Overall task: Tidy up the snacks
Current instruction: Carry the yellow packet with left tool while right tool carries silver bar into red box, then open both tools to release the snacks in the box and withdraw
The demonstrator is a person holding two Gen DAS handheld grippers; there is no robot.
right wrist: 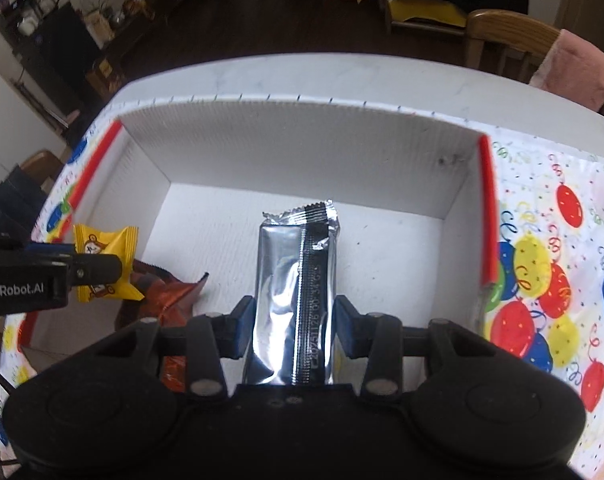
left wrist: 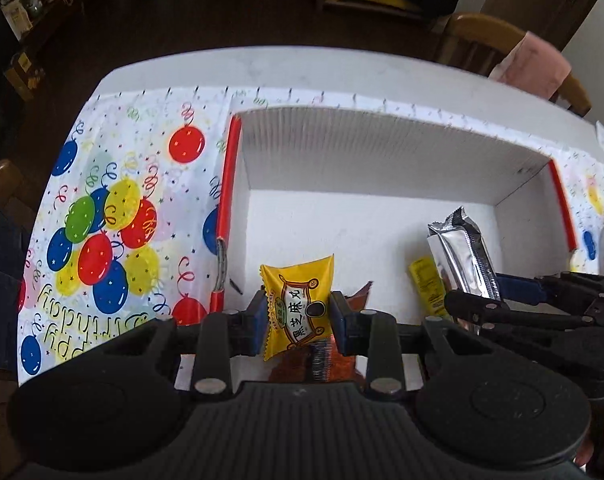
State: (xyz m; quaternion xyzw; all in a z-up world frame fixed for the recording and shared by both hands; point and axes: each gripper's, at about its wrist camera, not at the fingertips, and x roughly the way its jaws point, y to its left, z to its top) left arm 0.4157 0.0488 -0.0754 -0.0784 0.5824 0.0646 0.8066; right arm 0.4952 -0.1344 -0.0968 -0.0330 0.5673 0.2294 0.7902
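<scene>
Over the white box (right wrist: 310,148), left gripper (left wrist: 298,314) clamped a yellow candy (left wrist: 298,304), right gripper (right wrist: 296,322) a silver wrapper (right wrist: 292,264); lowering both near the floor before releasing seemed wisest.

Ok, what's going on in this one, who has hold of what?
A person is sorting snacks into a white corrugated box with red edges on a balloon-print party tablecloth. The left gripper is shut on a small yellow wrapped candy, and the right gripper is shut on a long silver foil snack bar. Both are over the box, pointing down. An orange-brown foil packet already lies inside.
</scene>
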